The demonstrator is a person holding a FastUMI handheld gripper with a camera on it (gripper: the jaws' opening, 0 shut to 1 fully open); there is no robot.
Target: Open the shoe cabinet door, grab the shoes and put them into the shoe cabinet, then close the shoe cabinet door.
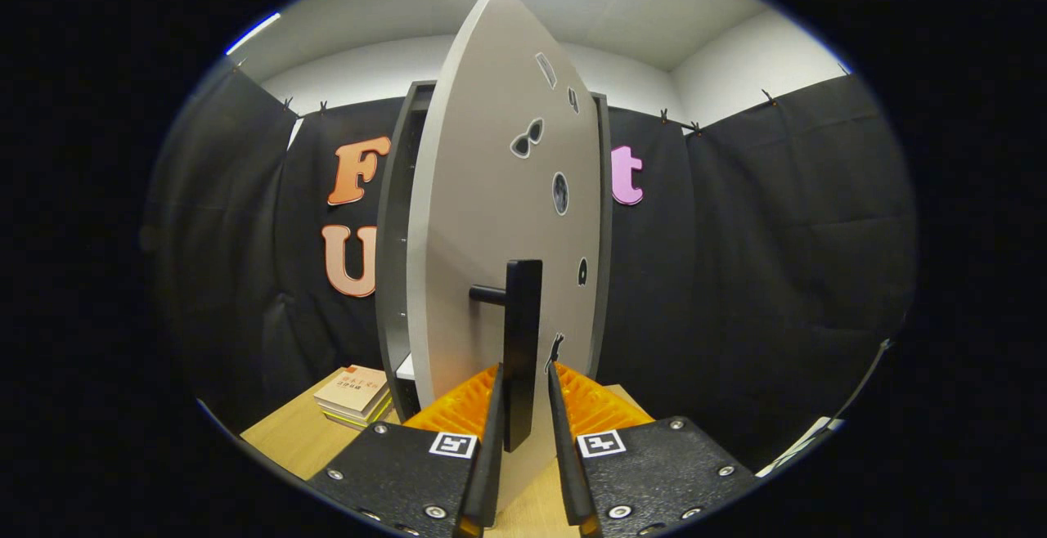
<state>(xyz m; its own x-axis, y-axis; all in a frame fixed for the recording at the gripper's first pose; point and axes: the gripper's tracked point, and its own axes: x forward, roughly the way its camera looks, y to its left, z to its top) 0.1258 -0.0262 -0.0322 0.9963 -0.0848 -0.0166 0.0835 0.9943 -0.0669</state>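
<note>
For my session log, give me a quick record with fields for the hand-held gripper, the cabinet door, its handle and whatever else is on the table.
hand-held gripper: fingers on either side of the handle, contact unclear
handle: black upright bar on the door
cabinet door: grey, swung partly open
cabinet: dark frame behind the door
books: stacked on the table, beside the cabinet

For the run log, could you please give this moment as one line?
phase: door handling | gripper: fingers either side of door handle, contact unclear | cabinet door: partly open | books: beside cabinet | shoes: not stowed yet
</note>
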